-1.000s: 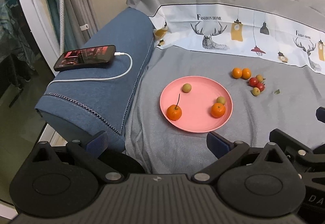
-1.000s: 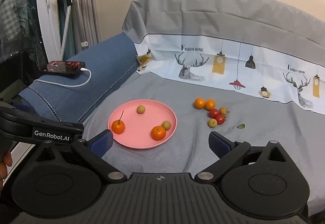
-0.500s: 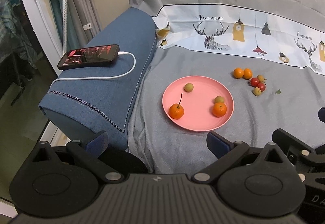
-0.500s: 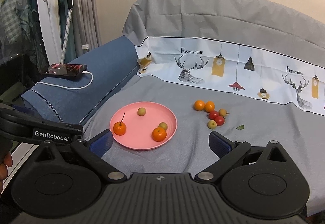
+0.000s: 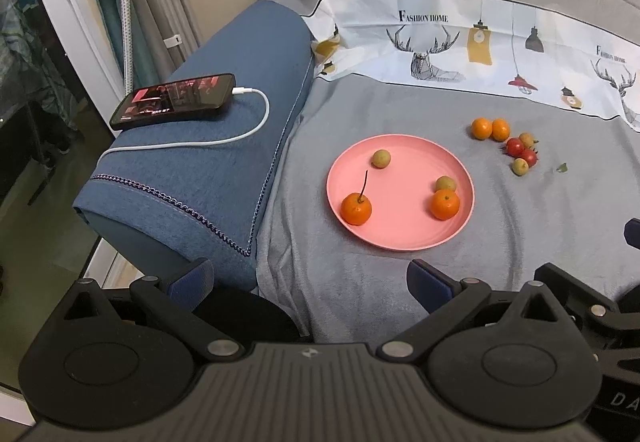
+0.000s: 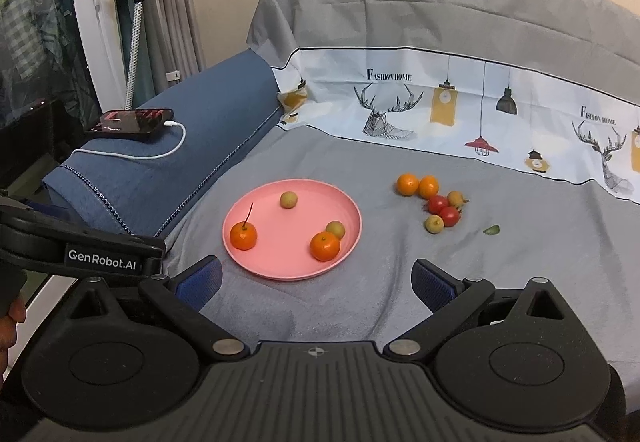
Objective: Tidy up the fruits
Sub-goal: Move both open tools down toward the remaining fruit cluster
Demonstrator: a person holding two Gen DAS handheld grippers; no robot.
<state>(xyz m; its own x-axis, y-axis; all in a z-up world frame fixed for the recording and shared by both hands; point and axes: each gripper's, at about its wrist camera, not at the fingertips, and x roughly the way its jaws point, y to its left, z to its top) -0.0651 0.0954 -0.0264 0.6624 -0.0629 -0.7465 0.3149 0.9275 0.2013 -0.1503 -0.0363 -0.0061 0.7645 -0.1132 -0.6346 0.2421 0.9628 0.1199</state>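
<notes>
A pink plate (image 5: 400,238) (image 6: 256,266) lies on the grey sofa cover. It holds two oranges (image 5: 356,208) (image 6: 324,246) and two small yellow-green fruits (image 5: 381,158) (image 6: 288,199). To its right lies a loose cluster: two oranges (image 5: 490,129) (image 6: 417,185), two red fruits (image 5: 521,152) (image 6: 443,210) and two small yellowish fruits (image 5: 520,166) (image 6: 434,224). My left gripper (image 5: 310,280) is open and empty, near the sofa's front edge. My right gripper (image 6: 316,278) is open and empty, short of the plate.
A blue armrest (image 5: 212,169) (image 6: 168,169) at the left carries a phone (image 5: 174,101) (image 6: 132,123) on a white charging cable. A printed backrest cover (image 6: 460,101) stands behind. A small green leaf (image 6: 491,229) lies right of the cluster. The left gripper's body (image 6: 80,250) shows in the right view.
Both grippers have drawn back and risen a little, so the plate and fruit look slightly farther away. Nothing has been grasped and no fruit has moved.
</notes>
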